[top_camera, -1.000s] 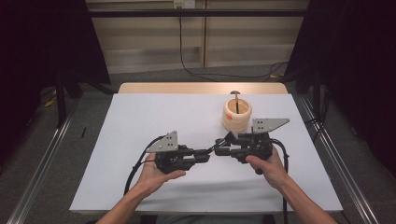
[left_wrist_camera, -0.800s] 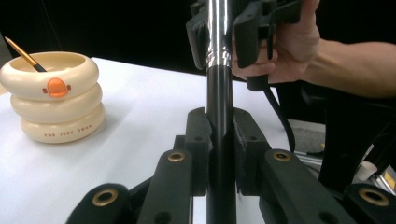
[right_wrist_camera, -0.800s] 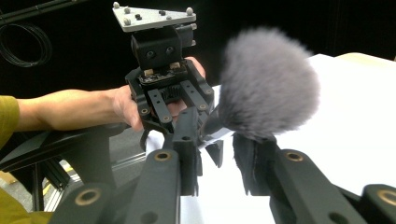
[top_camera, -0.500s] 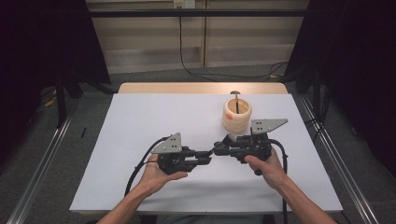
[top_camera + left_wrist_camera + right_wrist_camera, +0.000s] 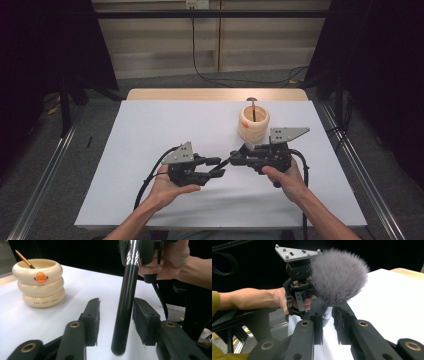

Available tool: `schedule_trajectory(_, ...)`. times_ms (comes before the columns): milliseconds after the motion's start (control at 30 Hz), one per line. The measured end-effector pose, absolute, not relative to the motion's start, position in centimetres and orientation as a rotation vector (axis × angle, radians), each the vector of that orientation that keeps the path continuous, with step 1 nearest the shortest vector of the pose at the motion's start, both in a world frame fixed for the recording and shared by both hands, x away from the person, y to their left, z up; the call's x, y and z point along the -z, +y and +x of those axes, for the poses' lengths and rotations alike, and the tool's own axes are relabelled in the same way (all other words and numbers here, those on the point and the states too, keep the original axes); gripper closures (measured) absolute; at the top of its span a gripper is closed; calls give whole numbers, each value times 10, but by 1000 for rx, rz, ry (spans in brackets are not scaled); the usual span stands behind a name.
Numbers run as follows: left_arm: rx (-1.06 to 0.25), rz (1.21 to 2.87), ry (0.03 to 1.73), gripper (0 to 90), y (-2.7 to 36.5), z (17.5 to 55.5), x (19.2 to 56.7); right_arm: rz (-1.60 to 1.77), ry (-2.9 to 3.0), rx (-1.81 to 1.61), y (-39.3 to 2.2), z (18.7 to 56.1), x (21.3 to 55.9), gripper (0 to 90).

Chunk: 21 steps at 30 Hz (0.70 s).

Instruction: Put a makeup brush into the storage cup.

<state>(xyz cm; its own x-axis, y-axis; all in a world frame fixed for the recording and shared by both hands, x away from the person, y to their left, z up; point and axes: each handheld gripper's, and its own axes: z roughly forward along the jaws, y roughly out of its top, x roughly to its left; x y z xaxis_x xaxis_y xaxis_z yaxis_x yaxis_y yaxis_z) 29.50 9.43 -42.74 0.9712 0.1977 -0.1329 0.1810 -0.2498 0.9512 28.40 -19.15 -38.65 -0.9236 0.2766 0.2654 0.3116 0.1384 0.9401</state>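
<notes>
left gripper (image 5: 116, 315) jaws just opened; holder (image 5: 40, 282) reads "the".

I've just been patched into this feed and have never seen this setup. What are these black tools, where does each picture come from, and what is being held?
There is no robot arm here: a person sits at a white table holding a hand-operated two-jaw gripper in each hand. The high view comes from a fixed camera above the person, looking down and forward. The two other pictures come from cameras riding on the grippers, each looking along its own black jaws.

On the table stands a cream ringed holder with a thin brush standing in it.

The right gripper is clamped on a makeup brush just below its fluffy grey head. The brush's black handle reaches across to the left gripper, whose jaws have just been opening; the handle stands between them, and the pads look clear of it.
</notes>
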Motion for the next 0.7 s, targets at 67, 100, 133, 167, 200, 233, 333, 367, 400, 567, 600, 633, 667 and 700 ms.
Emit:
schedule_trajectory(67,-22,1829,281,519,95,295,427,-613,-2351,1956,-192,284,386,772)
schedule_trajectory(100,-28,1827,288,511,96,295,426,-617,-2353,1955,-193,284,386,772)
schedule_trajectory(133,-33,1824,298,492,96,295,426,-618,-2353,1955,-193,284,386,772)
schedule_trajectory(167,-31,1820,302,461,97,294,425,-621,-2358,1954,-193,284,386,772)
schedule_trajectory(200,-37,1822,308,437,98,294,425,-624,-2362,1954,-193,284,386,772)
schedule_trajectory(233,-39,1822,316,418,99,294,425,-621,-2365,1956,-194,283,386,772)
schedule_trajectory(333,-51,1838,325,404,101,294,423,-626,-2380,1957,-195,283,384,772)
schedule_trajectory(367,-47,1840,329,402,101,294,423,-631,-2387,1959,-195,282,384,773)
schedule_trajectory(400,-47,1841,335,385,101,293,423,-633,-2390,1958,-196,282,384,773)
schedule_trajectory(567,-79,1834,376,248,105,293,420,-638,-2405,1963,-198,282,383,773)
schedule_trajectory(600,-78,1836,386,236,106,293,419,-637,-2405,1965,-198,282,383,773)
schedule_trajectory(633,-83,1842,392,235,108,293,418,-641,-2411,1964,-199,282,383,773)
schedule_trajectory(667,-91,1845,393,233,109,293,417,-643,-2411,1967,-200,282,382,773)
schedule_trajectory(700,-92,1837,405,220,111,292,416,-646,-2413,1970,-200,282,382,773)
